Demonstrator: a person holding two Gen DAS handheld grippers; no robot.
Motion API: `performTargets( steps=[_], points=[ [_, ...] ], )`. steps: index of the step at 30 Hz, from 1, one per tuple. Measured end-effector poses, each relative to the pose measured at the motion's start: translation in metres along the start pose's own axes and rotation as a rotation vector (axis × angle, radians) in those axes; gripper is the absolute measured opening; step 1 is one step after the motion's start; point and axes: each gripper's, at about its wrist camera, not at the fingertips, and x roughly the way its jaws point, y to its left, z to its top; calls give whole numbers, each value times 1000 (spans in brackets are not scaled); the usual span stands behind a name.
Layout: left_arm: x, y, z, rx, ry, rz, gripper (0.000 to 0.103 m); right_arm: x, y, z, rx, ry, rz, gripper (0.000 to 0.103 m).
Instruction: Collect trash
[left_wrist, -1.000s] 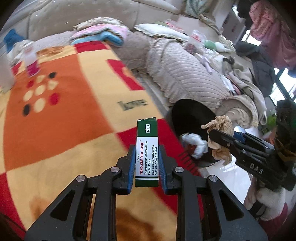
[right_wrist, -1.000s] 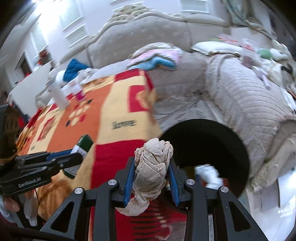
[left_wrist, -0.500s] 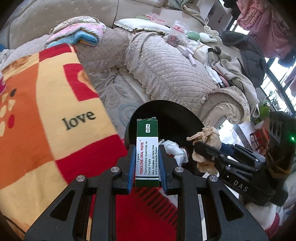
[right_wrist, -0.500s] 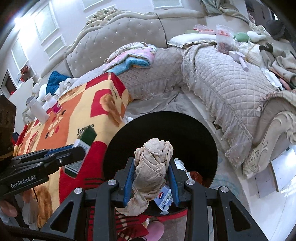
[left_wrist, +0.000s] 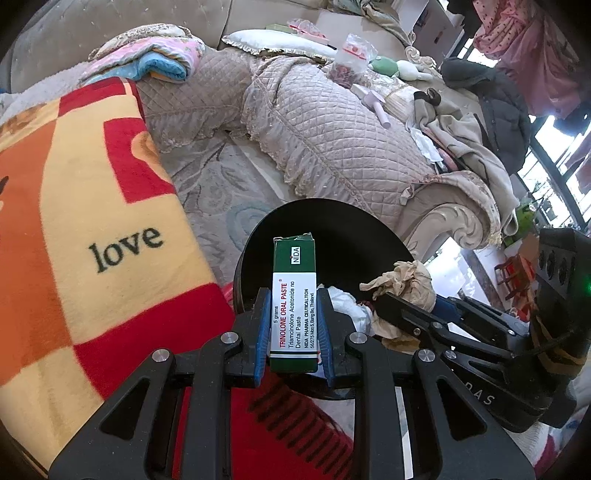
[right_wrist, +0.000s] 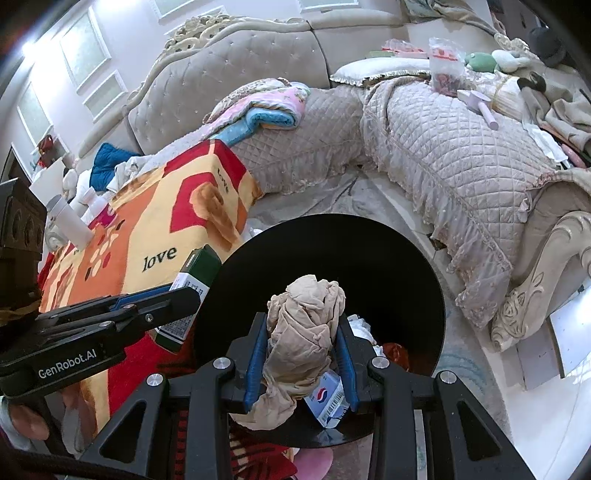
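My left gripper (left_wrist: 293, 295) is shut on a green and white oral paste box (left_wrist: 294, 291), held at the near rim of the black trash bin (left_wrist: 347, 229). The box also shows in the right wrist view (right_wrist: 195, 273), beside the bin's left rim. My right gripper (right_wrist: 303, 325) is shut on a crumpled beige tissue wad (right_wrist: 304, 332), held over the open black bin (right_wrist: 406, 266). The wad also shows in the left wrist view (left_wrist: 406, 286). White paper and a small carton (right_wrist: 327, 400) lie inside the bin.
An orange, yellow and red "love" blanket (left_wrist: 85, 206) covers the surface to the left. A quilted beige sofa (right_wrist: 443, 158) with folded blankets, bags and clothes wraps around behind and to the right. A white cup (right_wrist: 68, 221) stands at the blanket's far end.
Both grippers have moved from over the blanket toward the bin. The tissue wad now hangs over the bin's opening and the box is at its rim. Both grips are unchanged.
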Motion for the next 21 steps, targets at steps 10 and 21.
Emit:
performTargets(
  steps=[10,21],
  points=[
    [1,5,0,-14,-18,-8,55,4,-4,-2,29,8,-14,44],
    [-28,10,-15,16,-89,186,56,-14,10,-16,21,-45,-91,47]
  ],
)
